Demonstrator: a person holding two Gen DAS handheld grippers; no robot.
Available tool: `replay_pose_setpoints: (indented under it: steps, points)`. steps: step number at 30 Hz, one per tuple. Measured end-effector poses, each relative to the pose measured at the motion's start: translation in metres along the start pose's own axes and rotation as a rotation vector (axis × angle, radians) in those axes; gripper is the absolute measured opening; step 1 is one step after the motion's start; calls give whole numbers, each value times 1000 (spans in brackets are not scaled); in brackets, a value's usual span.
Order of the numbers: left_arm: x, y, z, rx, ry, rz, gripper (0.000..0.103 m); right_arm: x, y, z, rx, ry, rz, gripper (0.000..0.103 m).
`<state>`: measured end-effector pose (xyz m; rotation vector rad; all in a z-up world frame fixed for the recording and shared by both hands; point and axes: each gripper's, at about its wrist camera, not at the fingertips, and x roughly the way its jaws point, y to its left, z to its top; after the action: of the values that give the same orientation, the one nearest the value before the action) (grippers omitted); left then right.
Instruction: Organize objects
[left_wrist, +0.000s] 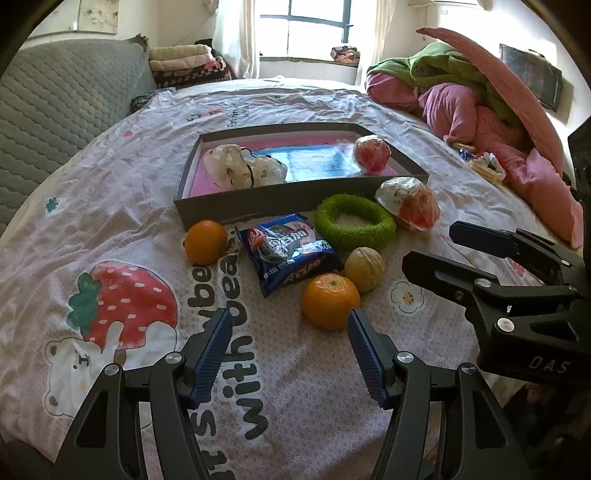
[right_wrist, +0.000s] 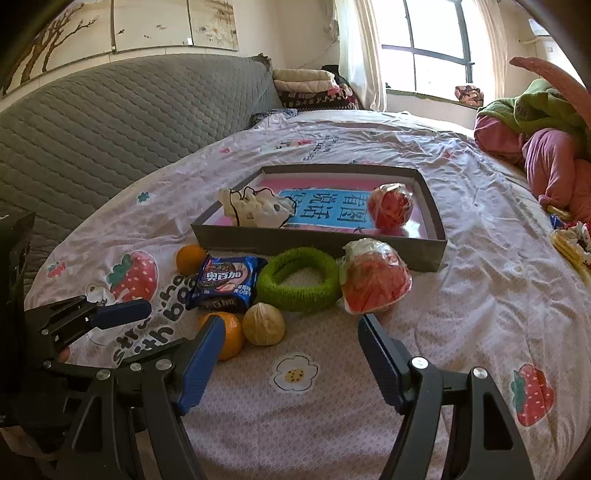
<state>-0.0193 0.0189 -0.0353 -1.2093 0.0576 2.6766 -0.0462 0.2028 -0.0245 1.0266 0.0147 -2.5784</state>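
Note:
A shallow grey box (left_wrist: 207, 214) (right_wrist: 258, 240) lies on the bed and holds a white wrapped item (left_wrist: 243, 166) (right_wrist: 255, 206) and a wrapped red ball (left_wrist: 371, 153) (right_wrist: 389, 206). In front of it lie two oranges (left_wrist: 330, 301) (left_wrist: 205, 242), a blue snack packet (left_wrist: 291, 251) (right_wrist: 225, 282), a green fuzzy ring (left_wrist: 354, 221) (right_wrist: 299, 280), a tan ball (left_wrist: 364, 267) (right_wrist: 264, 325) and another wrapped red ball (left_wrist: 413, 206) (right_wrist: 373, 278). My left gripper (left_wrist: 290, 328) is open and empty beside the near orange. My right gripper (right_wrist: 291, 332) is open and empty before the tan ball.
The bed has a printed white sheet (left_wrist: 129, 184). A grey quilted headboard (right_wrist: 110, 122) stands at the left. Pink and green bedding (left_wrist: 480, 110) is piled at the right, with small items (left_wrist: 484, 162) beside it. Folded blankets (right_wrist: 306, 85) sit by the window.

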Motion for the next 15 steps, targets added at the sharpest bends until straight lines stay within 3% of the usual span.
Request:
replay_pose_setpoints:
  steps: [15]
  points:
    - [8, -6, -4, 6, 24, -38, 66, 11, -1, -4, 13, 52, 23, 74]
